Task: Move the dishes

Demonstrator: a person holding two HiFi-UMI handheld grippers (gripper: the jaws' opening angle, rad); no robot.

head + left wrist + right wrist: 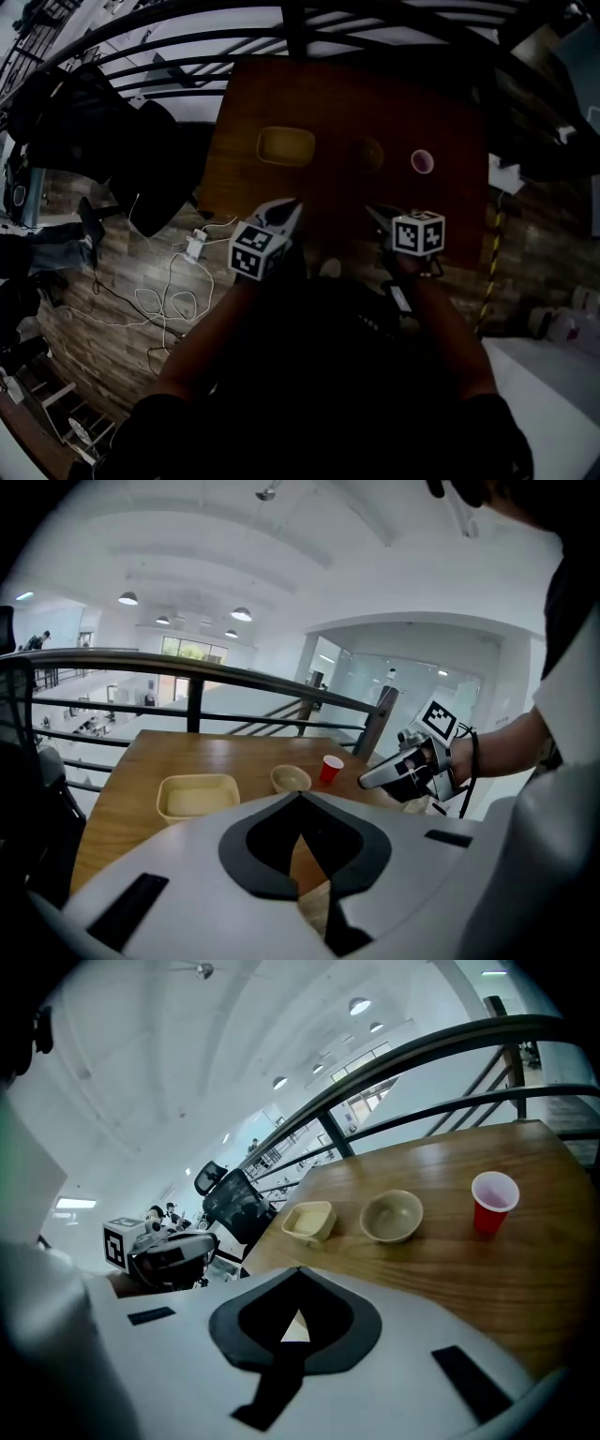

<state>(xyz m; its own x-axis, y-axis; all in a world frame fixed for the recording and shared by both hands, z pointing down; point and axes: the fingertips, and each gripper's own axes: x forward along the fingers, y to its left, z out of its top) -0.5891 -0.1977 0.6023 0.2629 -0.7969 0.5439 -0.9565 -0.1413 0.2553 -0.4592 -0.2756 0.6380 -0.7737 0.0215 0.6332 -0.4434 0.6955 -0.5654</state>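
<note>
Jaws of both grippers pressed together, empty; left gripper (292,208) and right gripper (375,214) poised over the near edge of the wooden table (328,94). Ahead, mid-table in a row: smooth pale rectangular dish (286,146), long axis parallel to that edge, nearer my left; round matte bowl (367,153), nearer my right; red cup (423,161) toward the right edge

In 1 row on the table (441,103), left to right: dish (286,145), bowl (367,153), cup (423,161).
</note>
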